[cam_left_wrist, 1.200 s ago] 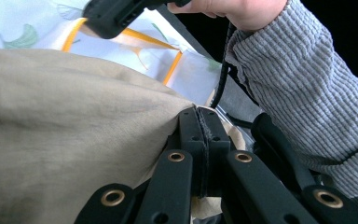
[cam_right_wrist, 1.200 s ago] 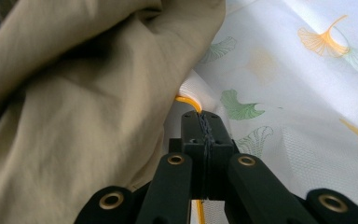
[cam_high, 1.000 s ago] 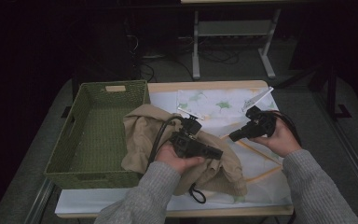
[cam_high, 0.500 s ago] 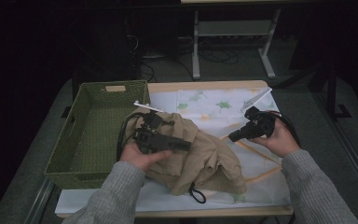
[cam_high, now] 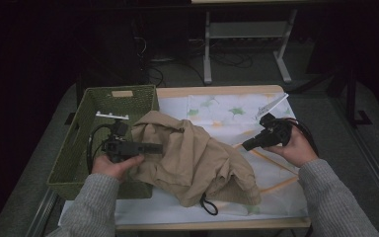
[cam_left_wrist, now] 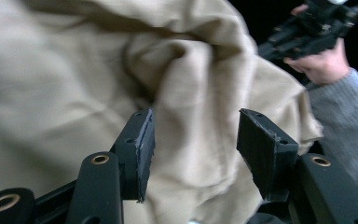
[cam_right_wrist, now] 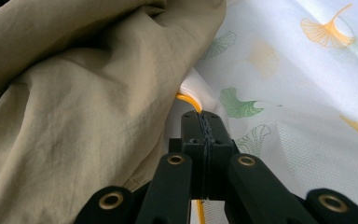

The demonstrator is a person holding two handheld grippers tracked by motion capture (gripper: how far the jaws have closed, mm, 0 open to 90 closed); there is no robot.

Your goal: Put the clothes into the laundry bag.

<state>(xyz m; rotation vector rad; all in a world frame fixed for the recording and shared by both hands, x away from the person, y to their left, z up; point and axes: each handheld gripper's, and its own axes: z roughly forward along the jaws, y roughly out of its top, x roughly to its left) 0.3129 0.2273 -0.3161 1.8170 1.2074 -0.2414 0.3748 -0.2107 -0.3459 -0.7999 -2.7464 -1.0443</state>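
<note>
A crumpled tan garment (cam_high: 192,158) lies across the middle of the table on a white cloth (cam_high: 227,111) printed with green and orange leaves. My left gripper (cam_high: 159,147) is at the garment's left edge, beside the basket. Its jaws stand wide open in the left gripper view (cam_left_wrist: 193,126), with tan fabric (cam_left_wrist: 74,84) just beyond them. My right gripper (cam_high: 245,146) is held low at the garment's right side. In the right gripper view it (cam_right_wrist: 204,116) is shut on a raised fold of the white cloth (cam_right_wrist: 307,93) with an orange hem.
A green woven basket (cam_high: 74,173) stands at the table's left side, right under my left hand. A black cord loop (cam_high: 208,205) hangs from the garment near the front edge. A metal desk frame (cam_high: 246,39) stands behind the table.
My left gripper has travelled left, from over the middle of the garment to its left edge by the basket. The right gripper has stayed where it was.
</note>
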